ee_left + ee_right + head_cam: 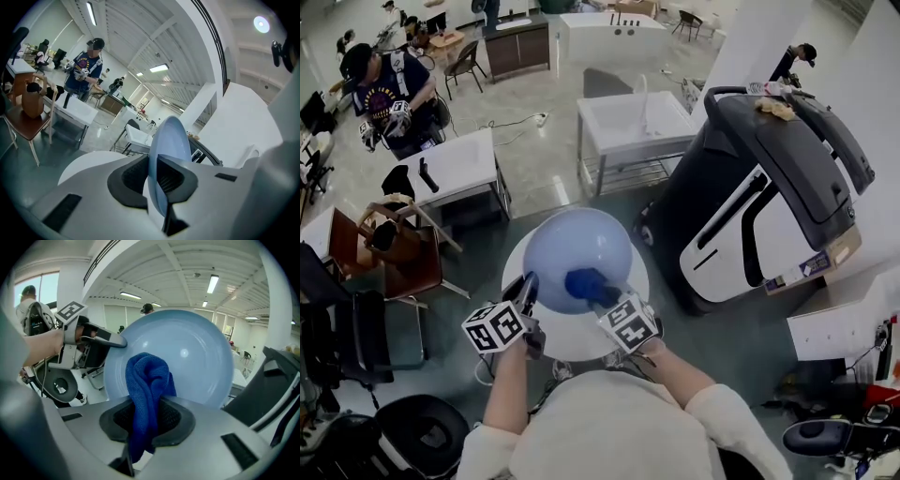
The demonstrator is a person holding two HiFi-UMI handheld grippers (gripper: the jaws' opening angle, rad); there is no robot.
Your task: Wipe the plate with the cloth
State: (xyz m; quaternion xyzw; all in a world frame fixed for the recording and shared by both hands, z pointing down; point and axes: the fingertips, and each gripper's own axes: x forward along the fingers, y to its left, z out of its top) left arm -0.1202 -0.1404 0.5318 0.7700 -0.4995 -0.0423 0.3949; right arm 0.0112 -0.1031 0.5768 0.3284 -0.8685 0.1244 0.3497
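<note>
A pale blue plate (577, 251) is held tilted over the round white table (632, 272). My left gripper (528, 289) is shut on its near left rim; in the left gripper view the plate (171, 145) stands edge-on between the jaws of that gripper (157, 180). My right gripper (598, 289) is shut on a bunched dark blue cloth (585, 282). In the right gripper view the cloth (146, 394) sticks out of the right gripper (147, 420) and lies against the plate (187, 359) low on its face. The left gripper (110, 339) shows there at the plate's left edge.
A large black and white machine (764, 202) stands close on the right of the table. A white sink unit (633, 127) is behind it. On the left stand a wooden chair (389, 248) and a white desk (455, 169); a person (389, 94) stands further back.
</note>
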